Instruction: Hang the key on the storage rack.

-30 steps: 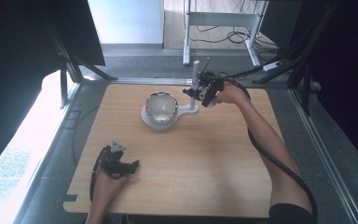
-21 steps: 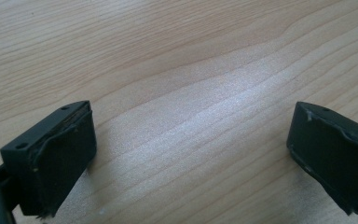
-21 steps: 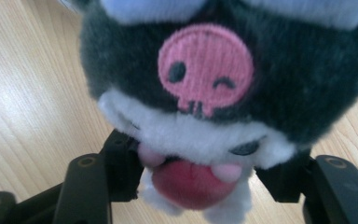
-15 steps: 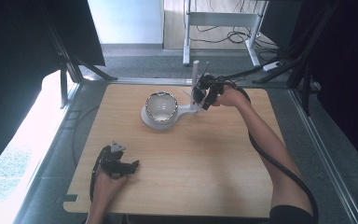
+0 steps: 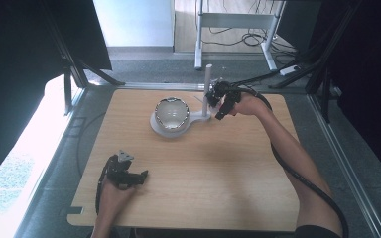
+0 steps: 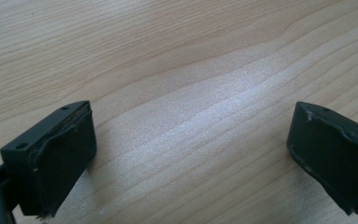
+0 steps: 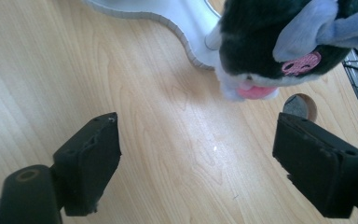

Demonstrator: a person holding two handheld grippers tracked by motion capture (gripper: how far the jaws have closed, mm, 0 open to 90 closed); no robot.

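A dark plush toy [image 7: 279, 42] with a pale grey ear and a pink stitched patch sits at the foot of a white stand [image 7: 182, 18]. That stand [image 5: 198, 118] carries a shiny metal bowl [image 5: 171, 113] and an upright white post [image 5: 208, 74] at the far middle of the table. My right gripper [image 5: 221, 105] is just right of the post. Its jaws are open wide above bare wood in the right gripper view [image 7: 198, 128], a little short of the toy. My left gripper [image 5: 138, 176] rests near the front left, open over bare wood [image 6: 193, 116].
The wooden table [image 5: 203, 173] has a round cable hole [image 7: 299, 106] close behind the toy. A black cable [image 5: 297, 173] trails along the right forearm. Beyond the far edge stand a white frame's legs [image 5: 238, 20] and floor cables.
The right hand and its gripper have drifted slightly right and towards the person, away from the post. The left gripper has stayed put.
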